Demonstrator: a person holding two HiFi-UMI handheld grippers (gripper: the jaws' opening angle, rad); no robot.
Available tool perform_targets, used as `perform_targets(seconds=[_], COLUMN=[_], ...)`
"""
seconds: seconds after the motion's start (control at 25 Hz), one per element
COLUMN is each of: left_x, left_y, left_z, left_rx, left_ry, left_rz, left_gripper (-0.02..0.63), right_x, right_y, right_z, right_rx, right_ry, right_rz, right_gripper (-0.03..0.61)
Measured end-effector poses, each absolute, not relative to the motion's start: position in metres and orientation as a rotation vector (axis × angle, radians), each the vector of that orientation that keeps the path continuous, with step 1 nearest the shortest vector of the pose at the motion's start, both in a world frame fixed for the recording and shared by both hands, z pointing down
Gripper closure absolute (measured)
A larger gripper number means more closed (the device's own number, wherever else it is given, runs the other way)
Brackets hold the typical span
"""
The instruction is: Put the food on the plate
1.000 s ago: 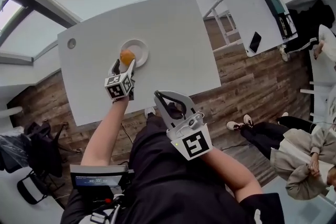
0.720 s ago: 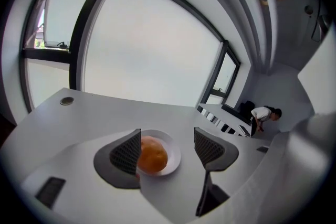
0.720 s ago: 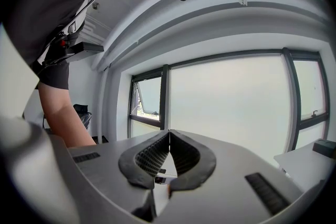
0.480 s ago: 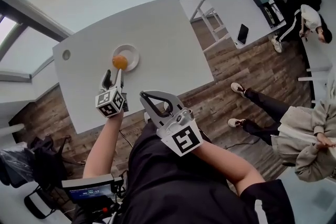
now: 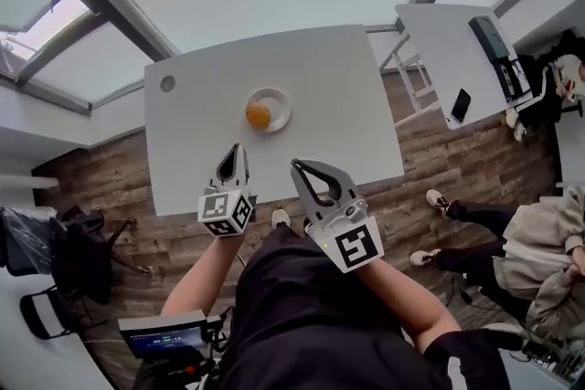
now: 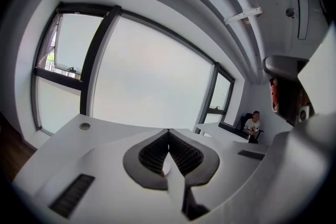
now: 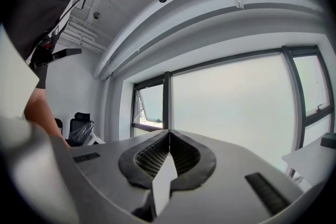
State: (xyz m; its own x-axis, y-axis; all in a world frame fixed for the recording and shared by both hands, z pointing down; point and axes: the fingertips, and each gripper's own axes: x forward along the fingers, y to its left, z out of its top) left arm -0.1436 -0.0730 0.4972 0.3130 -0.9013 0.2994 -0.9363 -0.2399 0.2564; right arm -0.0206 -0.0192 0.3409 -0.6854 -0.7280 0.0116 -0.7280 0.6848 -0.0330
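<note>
Left gripper (image 5: 235,151): jaws just closed, empty | right gripper (image 5: 299,167): jaws together, empty | round orange food (image 5: 258,115) on small white round plate (image 5: 282,98), well ahead of jaws | risk: food apparently near rim, 1 nudge rolls it off

floor: wood planks (image 5: 448,164) | furniture: white table (image 5: 347,96), smaller white table (image 5: 439,41) | windows (image 6: 152,76): large, pale daylight

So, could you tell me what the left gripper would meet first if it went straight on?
Probably the orange food on the plate: in the head view the left gripper aims at it, though it may be high enough above the table to pass over.
</note>
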Motion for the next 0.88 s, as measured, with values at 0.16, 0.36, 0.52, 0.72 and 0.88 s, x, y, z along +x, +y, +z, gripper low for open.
perform_targets(seconds=[0.16, 0.36, 0.52, 0.72, 0.88], left_x=[-0.138, -0.127, -0.128, -0.123, -0.122], left_y=[-0.055, -0.05, -0.047, -0.036, -0.027], left_z=[0.467, 0.444, 0.442, 0.42, 0.401], left_rx=[2.24, 2.288, 2.275, 2.306, 2.318], left_ry=[-1.659, -1.66, -1.684, -1.736, -1.796], left_rz=[0.071, 0.009, 0.007, 0.002, -0.058], left_gripper=[0.607, 0.607, 0.607, 0.607, 0.607], right_x=[-0.018, -0.016, -0.02, -0.017, -0.016], right_y=[-0.022, -0.028, -0.028, -0.026, -0.027], right_z=[0.342, 0.348, 0.355, 0.35, 0.342], right_rx=[-1.239, -1.241, -1.217, -1.229, -1.228], right_ry=[2.892, 2.904, 2.932, 2.918, 2.909], right_rz=[-0.022, -0.014, -0.029, -0.025, -0.023], right_gripper=[0.571, 0.571, 0.571, 0.571, 0.571])
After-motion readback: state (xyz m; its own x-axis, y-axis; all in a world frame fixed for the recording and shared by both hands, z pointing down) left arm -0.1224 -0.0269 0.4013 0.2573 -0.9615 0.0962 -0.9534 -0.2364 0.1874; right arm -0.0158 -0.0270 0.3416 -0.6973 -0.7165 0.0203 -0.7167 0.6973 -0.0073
